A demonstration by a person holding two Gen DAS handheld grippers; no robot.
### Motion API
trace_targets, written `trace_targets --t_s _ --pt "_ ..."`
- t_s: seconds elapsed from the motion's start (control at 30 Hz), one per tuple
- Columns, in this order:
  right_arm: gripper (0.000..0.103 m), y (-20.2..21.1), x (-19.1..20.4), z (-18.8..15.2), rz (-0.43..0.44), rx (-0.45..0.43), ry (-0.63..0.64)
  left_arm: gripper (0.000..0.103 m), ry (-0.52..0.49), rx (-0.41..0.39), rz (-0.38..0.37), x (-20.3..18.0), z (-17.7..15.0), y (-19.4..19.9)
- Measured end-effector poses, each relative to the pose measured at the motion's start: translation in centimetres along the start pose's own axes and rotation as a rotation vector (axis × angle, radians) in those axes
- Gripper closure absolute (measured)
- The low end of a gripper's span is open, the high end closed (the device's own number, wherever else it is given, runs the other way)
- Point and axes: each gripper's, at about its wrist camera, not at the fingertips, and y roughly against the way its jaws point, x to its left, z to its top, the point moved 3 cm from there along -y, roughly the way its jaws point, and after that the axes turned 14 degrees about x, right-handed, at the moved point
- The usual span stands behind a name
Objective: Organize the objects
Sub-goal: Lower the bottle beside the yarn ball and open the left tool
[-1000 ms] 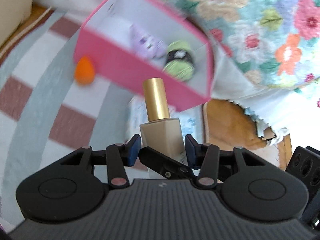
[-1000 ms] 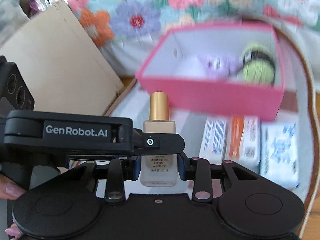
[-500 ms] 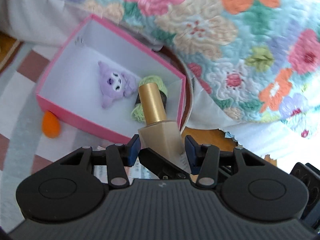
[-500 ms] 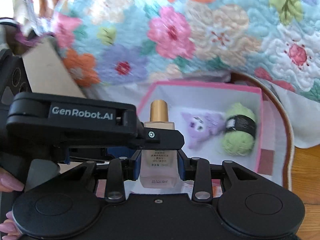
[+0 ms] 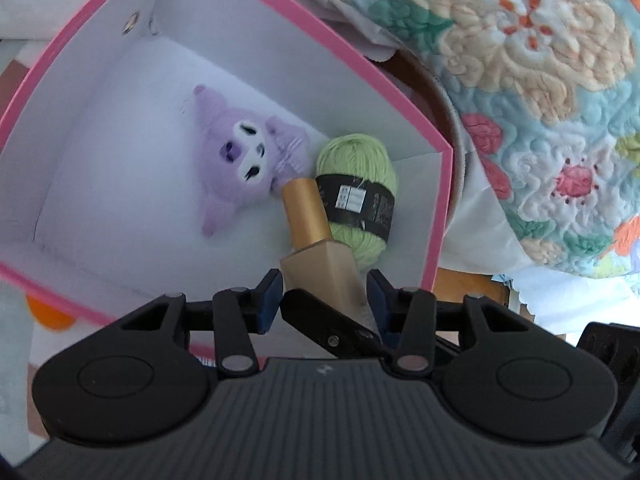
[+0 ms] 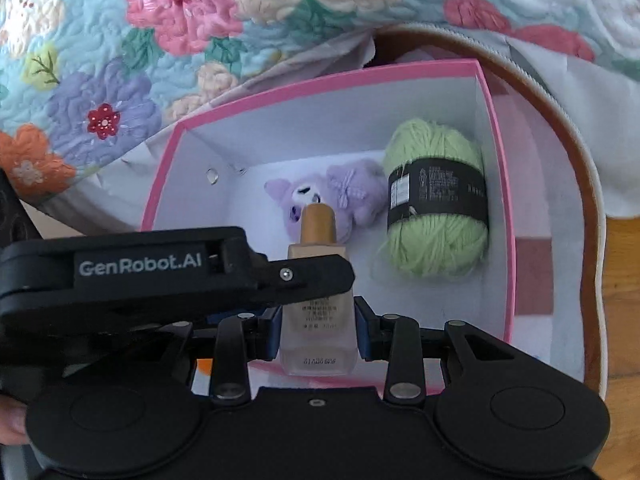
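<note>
A beige foundation bottle (image 5: 320, 264) with a gold cap (image 6: 318, 226) is held over the open pink box (image 5: 436, 216). Both grippers grip it: the left gripper (image 5: 326, 296) is shut on its sides, and the right gripper (image 6: 318, 326) is shut on its lower body (image 6: 316, 336). The left gripper's finger crosses in front of the bottle in the right wrist view. Inside the box lie a purple plush toy (image 5: 244, 160) and a green yarn ball (image 5: 360, 196); both also show in the right wrist view, plush (image 6: 344, 196) and yarn (image 6: 436, 204).
A floral quilt (image 5: 540, 80) hangs behind and beside the box. An orange object (image 5: 52, 316) lies outside the box's near wall. The box sits on a striped round rug (image 6: 560, 208) with wooden floor (image 6: 624, 300) to the right.
Both grippers have carried the bottle forward and down over the box; the box interior now fills both views and the cap points down at the plush and yarn.
</note>
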Motion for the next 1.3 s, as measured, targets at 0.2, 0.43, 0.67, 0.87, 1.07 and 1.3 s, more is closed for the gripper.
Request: trace_targets --t_s 0.2,0.43,0.67,0.87,1.07,1.3 --pt "0.063 -1.2 -0.3 0.6 -0.023 0.036 -0.042 0.061 0.024 0.032 -0.002 0.9 1.3 -1.1" --pt "0.063 -4.0 -1.3 0.5 -0.032 0.082 -0.090 0.068 -0.027 0.035 0.060 0.7 2.4 -2.4" --pt "0.063 -5.1 -1.3 1.9 -0.107 0.051 -0.100 0.072 -0.069 -0.022 0.113 0.8 3.4 -2.0" --pt "0.060 -5.9 -1.2 3.0 -0.170 0.035 -0.103 0.072 -0.060 -0.063 0.109 1.2 3.6 -0.8" --pt "0.054 -4.2 -0.4 1.9 -0.187 -0.007 0.006 0.071 -0.094 -0.089 0.146 0.6 3.0 0.5" --pt "0.049 1.1 1.2 -1.2 -0.172 -0.103 0.136 0.068 -0.171 -0.082 0.192 -1.1 0.1 3.0"
